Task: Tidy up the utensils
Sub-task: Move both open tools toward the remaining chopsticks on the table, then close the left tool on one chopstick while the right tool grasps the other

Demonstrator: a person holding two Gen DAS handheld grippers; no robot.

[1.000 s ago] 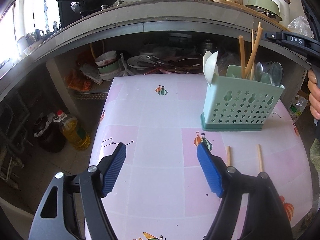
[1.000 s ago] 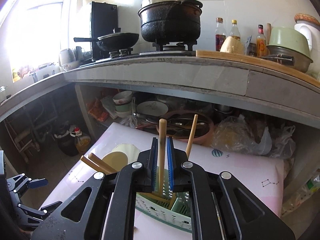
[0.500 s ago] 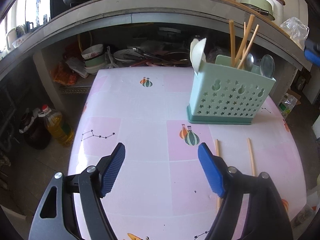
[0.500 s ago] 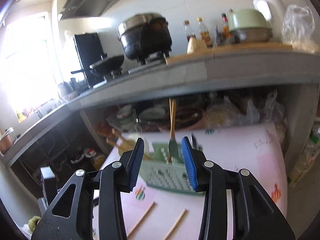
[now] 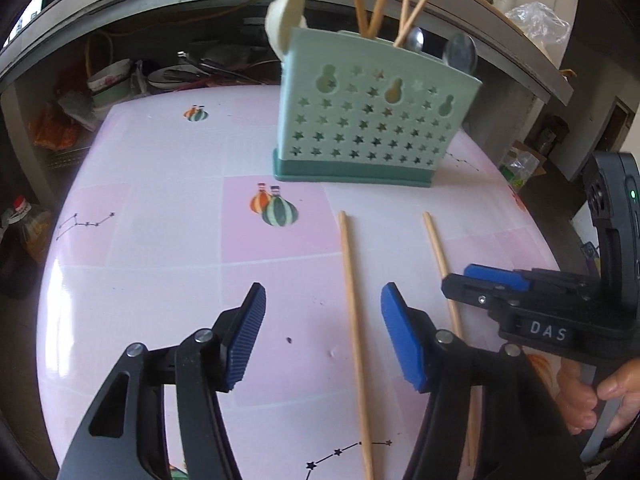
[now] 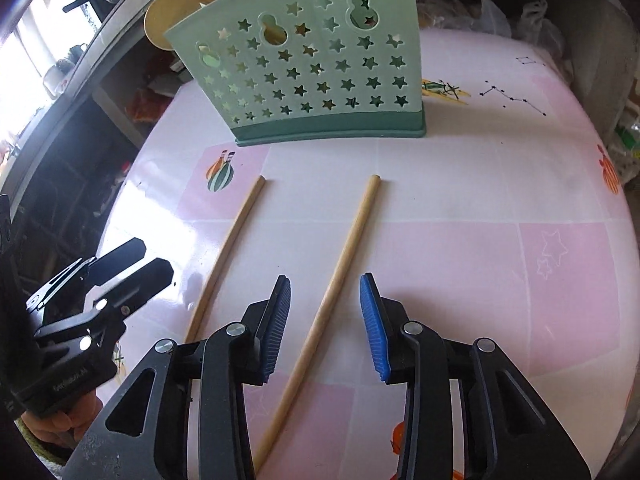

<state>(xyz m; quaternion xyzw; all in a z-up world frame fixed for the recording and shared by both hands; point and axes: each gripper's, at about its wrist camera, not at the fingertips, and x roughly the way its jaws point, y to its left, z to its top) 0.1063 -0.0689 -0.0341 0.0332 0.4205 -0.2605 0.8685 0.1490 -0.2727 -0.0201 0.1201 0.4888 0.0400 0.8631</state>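
Two wooden chopsticks lie side by side on the pink patterned table [image 5: 160, 240] in front of the green star-punched utensil holder [image 5: 376, 120], which holds several chopsticks, spoons and a pale ladle. My left gripper [image 5: 324, 308] hovers low over the left chopstick [image 5: 352, 320]. Its jaws are closing with the stick between them, pads not touching it. My right gripper [image 6: 325, 292] straddles the right chopstick [image 6: 340, 264]. Its jaws are also closing and still clear of the wood. The right gripper [image 5: 468, 280] shows beside the right chopstick [image 5: 440, 264] in the left wrist view.
The holder [image 6: 312, 72] stands just beyond the sticks' far ends. The left gripper [image 6: 150, 260] sits close beside the left chopstick [image 6: 232, 248]. Bowls and plates [image 5: 112, 84] fill the shelf under the counter. An oil bottle [image 5: 24, 224] stands on the floor.
The right gripper let go of a chopstick in the holder, opened and dropped to the table over a loose stick. The left gripper sank toward the other stick and its jaws narrowed.
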